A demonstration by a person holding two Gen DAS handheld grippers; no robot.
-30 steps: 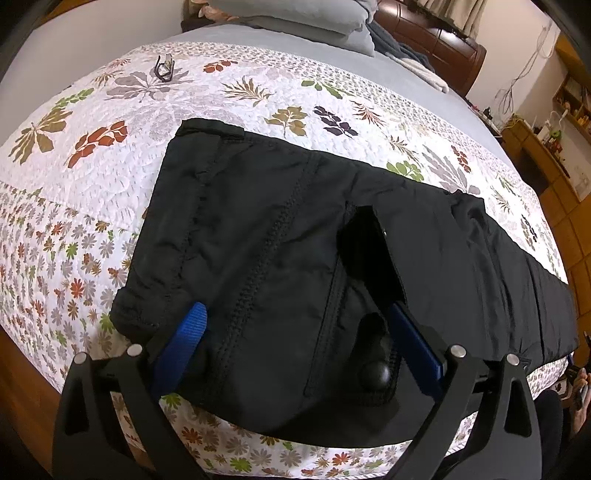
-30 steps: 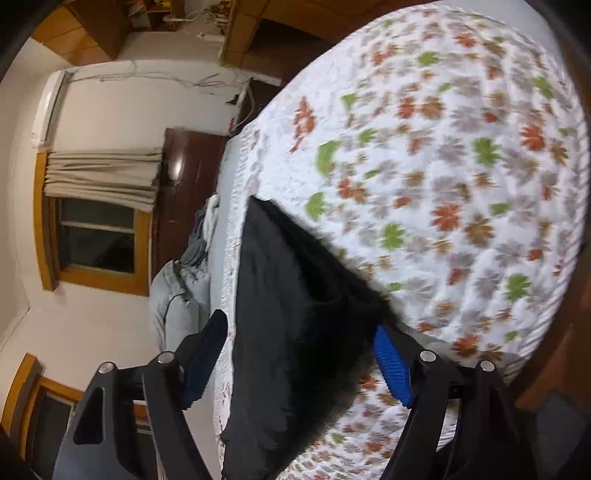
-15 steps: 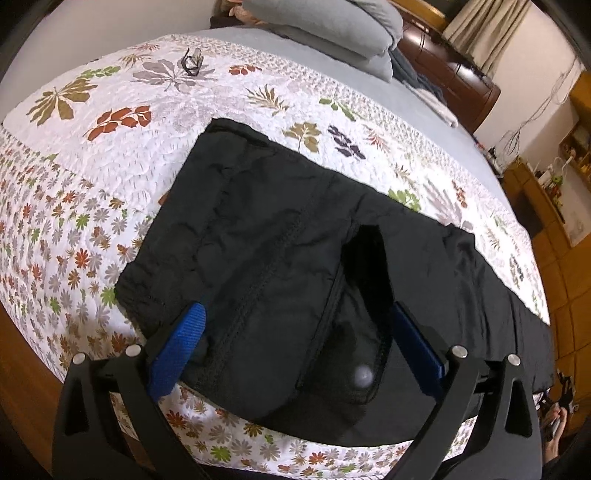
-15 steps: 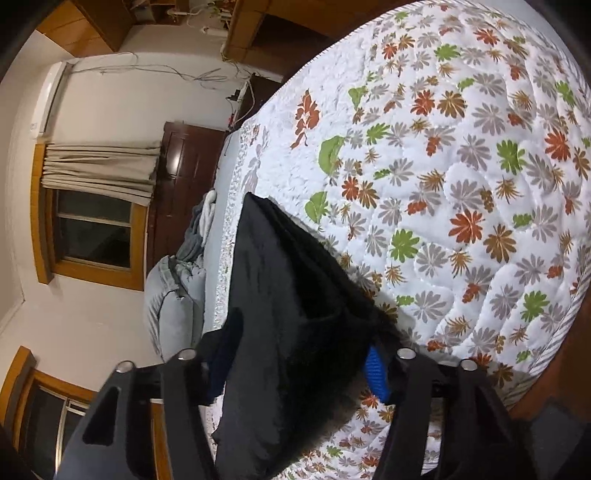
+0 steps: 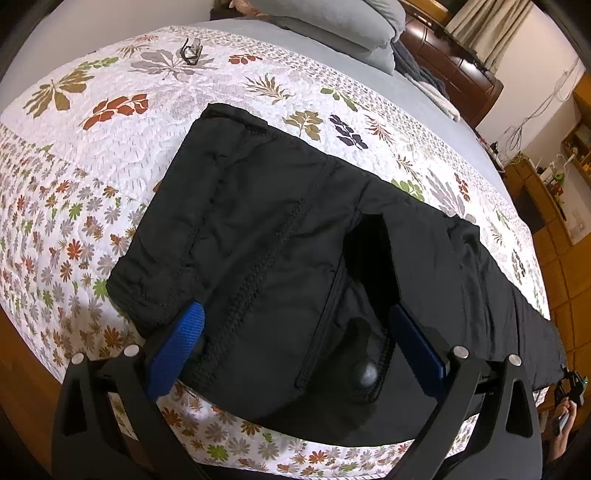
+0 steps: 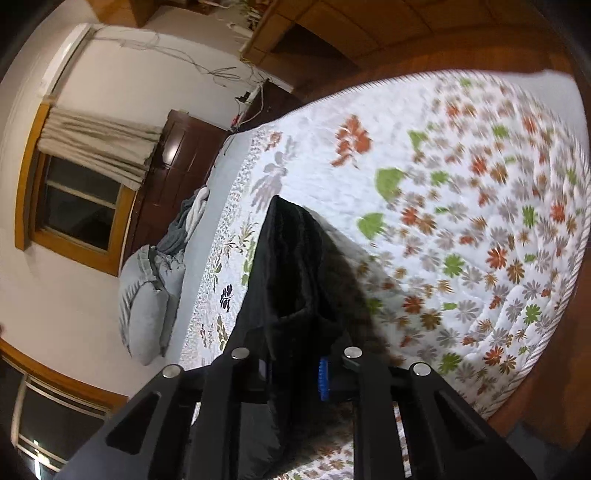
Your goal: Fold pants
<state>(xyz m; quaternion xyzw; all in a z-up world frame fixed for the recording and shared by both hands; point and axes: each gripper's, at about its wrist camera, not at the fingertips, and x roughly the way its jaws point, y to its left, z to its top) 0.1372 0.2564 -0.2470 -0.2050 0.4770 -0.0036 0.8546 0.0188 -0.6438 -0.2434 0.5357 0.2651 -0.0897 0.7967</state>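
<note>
Black pants (image 5: 295, 258) lie flat across a floral quilt (image 5: 110, 166), waist at the left and legs running off to the right. My left gripper (image 5: 295, 310) stands open at the near edge, its blue pads (image 5: 181, 339) wide apart on either side of the seat and pocket area. In the right wrist view the leg end of the pants (image 6: 291, 258) rises off the quilt (image 6: 480, 221). My right gripper (image 6: 295, 365) is closing, and the black cloth is pinched between its pads.
Folded glasses (image 5: 192, 50) lie on the far side of the quilt. Grey pillows (image 5: 354, 33) and a dark wooden headboard (image 5: 461, 70) stand at the head of the bed. A hand (image 5: 563, 411) shows by the leg end. Wooden floor borders the bed's near edge.
The right jaws have closed from wide apart onto the leg end and lifted it off the quilt. The left gripper stays open over the waist area, and its view has rolled slightly.
</note>
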